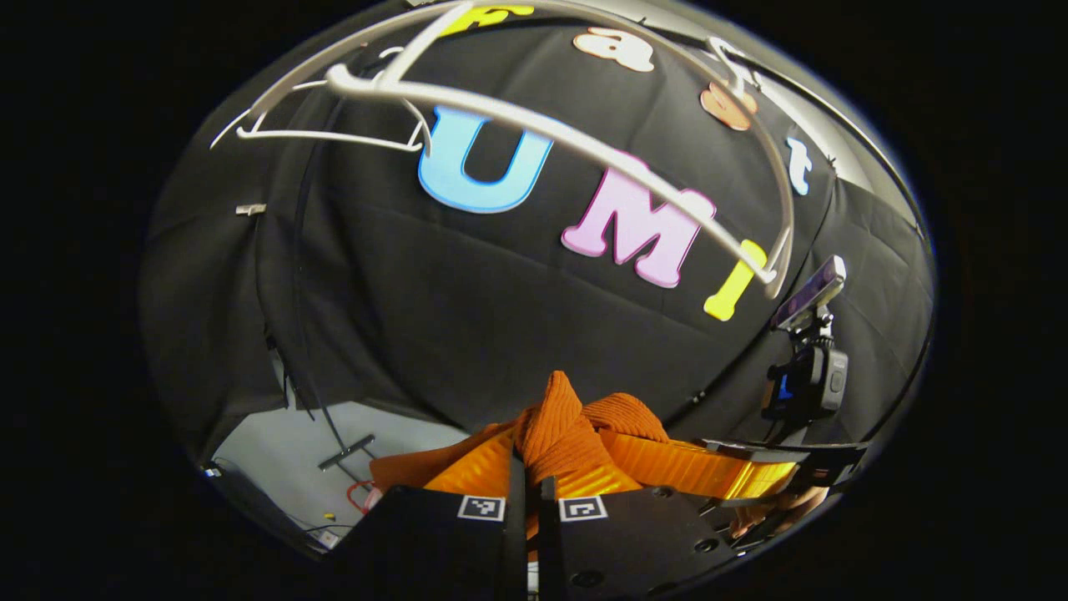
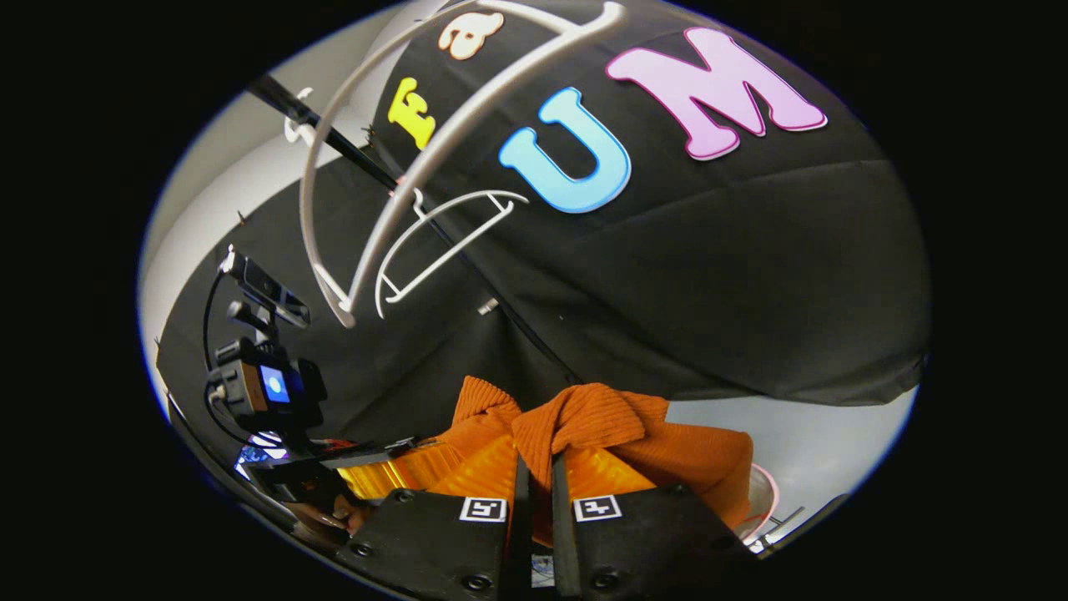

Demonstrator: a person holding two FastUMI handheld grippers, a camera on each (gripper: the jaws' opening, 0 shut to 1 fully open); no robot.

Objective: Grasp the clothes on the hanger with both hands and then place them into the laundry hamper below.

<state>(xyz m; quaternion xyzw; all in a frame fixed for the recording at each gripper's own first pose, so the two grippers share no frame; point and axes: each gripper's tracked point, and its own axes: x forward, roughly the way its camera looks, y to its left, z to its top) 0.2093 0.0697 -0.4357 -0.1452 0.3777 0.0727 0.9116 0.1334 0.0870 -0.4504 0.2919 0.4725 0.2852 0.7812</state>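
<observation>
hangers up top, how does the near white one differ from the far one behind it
The near hanger looks bigger and thick-barred, while the far hanger looks smaller and thin, like wire. The near hanger spans much of the left gripper view, while the far hanger sits off to one side. Both are white and bare, and the orange garment is pinched below in each claw.
</observation>
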